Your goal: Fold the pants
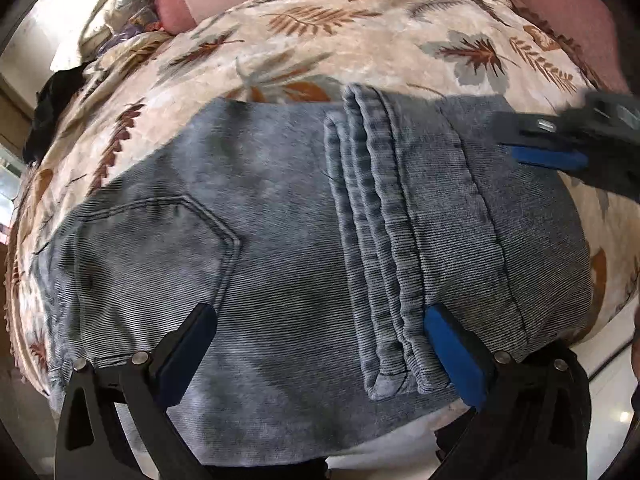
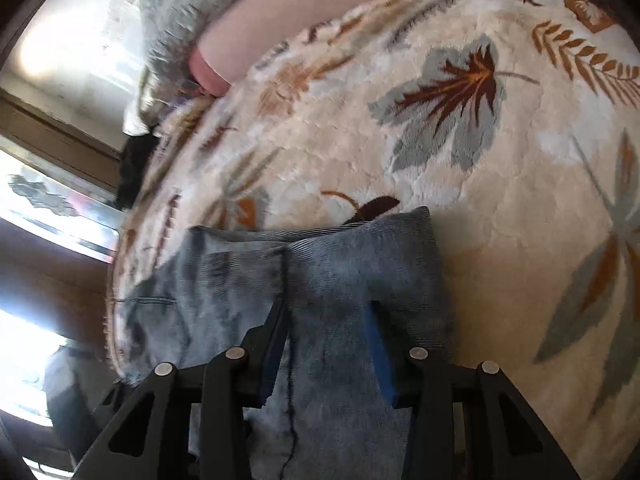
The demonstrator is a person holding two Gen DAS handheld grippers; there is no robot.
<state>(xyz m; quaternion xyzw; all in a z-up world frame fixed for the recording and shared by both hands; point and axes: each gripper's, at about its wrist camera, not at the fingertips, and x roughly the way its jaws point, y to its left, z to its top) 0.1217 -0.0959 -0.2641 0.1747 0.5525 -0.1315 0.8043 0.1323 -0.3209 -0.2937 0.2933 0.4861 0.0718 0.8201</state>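
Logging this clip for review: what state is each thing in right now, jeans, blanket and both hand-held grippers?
Jeans: folded into a compact stack, leg hems doubled over on top, back pocket showing, lying on the blanket.
Blanket: spread out under the jeans.
Left hand-held gripper: open wide over the jeans, gripping nothing.
Right hand-held gripper: jaws part open with denim between them; a firm pinch cannot be confirmed.

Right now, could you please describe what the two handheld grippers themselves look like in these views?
Both match: the left gripper has black angular linkage arms with triangular cut-outs, round silver pivot pins, and flat blue pads on its fingers. The right gripper shows the same black frame, silver pins and blue pads. No cables, markings or sleeves are visible.
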